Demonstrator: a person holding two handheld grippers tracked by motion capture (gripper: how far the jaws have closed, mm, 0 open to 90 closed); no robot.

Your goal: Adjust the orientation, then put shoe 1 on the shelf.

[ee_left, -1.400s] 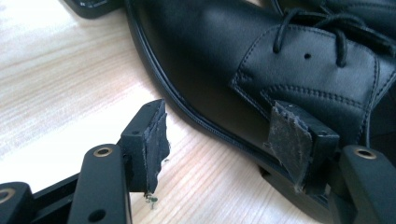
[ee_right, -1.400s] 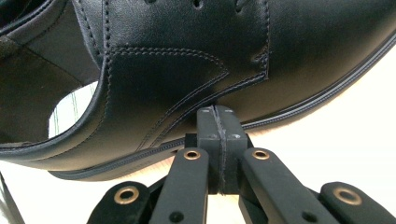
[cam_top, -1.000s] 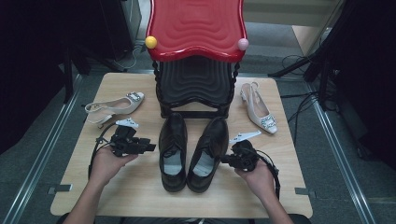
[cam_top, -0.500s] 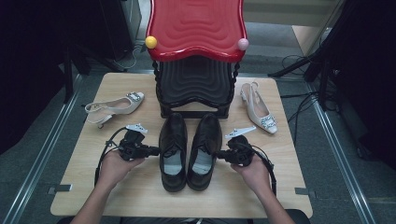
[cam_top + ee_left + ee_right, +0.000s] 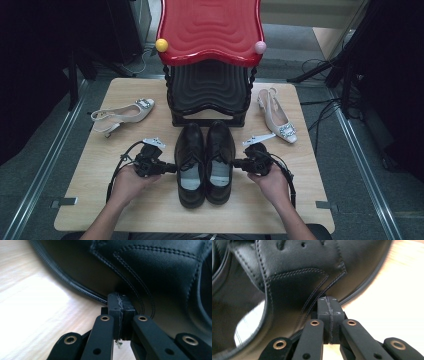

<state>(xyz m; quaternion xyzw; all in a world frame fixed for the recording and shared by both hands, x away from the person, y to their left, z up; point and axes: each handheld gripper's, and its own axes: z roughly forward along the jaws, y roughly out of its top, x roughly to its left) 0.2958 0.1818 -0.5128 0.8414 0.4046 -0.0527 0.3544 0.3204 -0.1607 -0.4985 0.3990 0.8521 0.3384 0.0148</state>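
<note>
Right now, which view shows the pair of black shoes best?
The high view: the pair of black shoes sits whole, side by side on the table before the rack. The left gripper view shows one shoe's leather side; the right gripper view shows the other's side and opening.

Even overhead light brightens the table point(image 5: 90, 200) while the floor around it lies dim. In both gripper views the wood glares white, toward nine and three o'clock, and the close black leather looks soft.
</note>
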